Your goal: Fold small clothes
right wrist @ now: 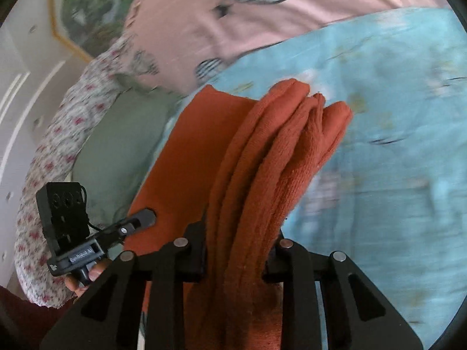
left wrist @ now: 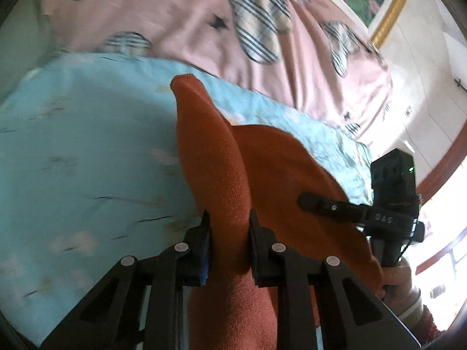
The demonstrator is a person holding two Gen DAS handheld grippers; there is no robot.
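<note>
A rust-orange knit garment (left wrist: 213, 157) lies over a light blue printed cloth (left wrist: 87, 151). My left gripper (left wrist: 229, 221) is shut on a raised fold of the garment, which stands up between the jaws. My right gripper (right wrist: 240, 227) is shut on several bunched layers of the same garment (right wrist: 280, 151), with a flat part spread to the left. Each gripper shows in the other's view: the right one (left wrist: 391, 201) beside the garment's right edge, the left one (right wrist: 70, 227) at the garment's left edge.
A pink bedsheet (left wrist: 181, 20) with striped heart patches lies beyond the blue cloth. A floral pillow (right wrist: 58, 134) and a grey-green cushion (right wrist: 116, 151) lie to the left in the right wrist view. A gold-framed picture (right wrist: 84, 8) hangs on the white wall.
</note>
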